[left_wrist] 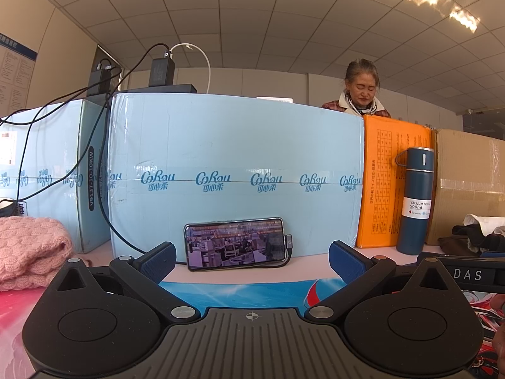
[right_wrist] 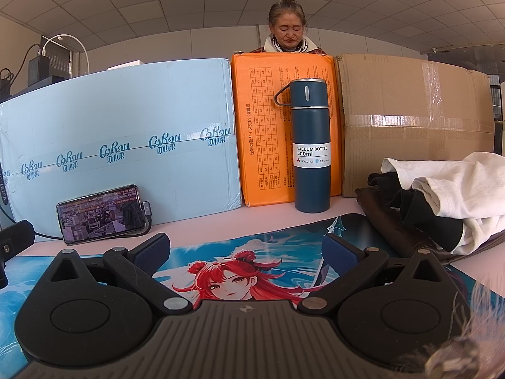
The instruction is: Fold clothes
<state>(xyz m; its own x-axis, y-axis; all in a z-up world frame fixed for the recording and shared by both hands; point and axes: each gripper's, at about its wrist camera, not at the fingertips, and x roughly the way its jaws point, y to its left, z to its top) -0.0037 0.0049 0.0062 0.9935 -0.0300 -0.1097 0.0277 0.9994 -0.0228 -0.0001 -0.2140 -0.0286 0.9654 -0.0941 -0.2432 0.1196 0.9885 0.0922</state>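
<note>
- Left wrist view: my left gripper [left_wrist: 252, 260] is spread wide with nothing between its fingers, facing the phone [left_wrist: 236, 243] propped on the light blue box [left_wrist: 236, 158]; a folded pink sweater [left_wrist: 30, 249] lies at far left.
- Right wrist view: my right gripper [right_wrist: 247, 252] is likewise released over the anime mat [right_wrist: 240, 271]; the unfolded clothes pile [right_wrist: 442, 199] sits right, near the vacuum bottle [right_wrist: 311, 145].
</note>
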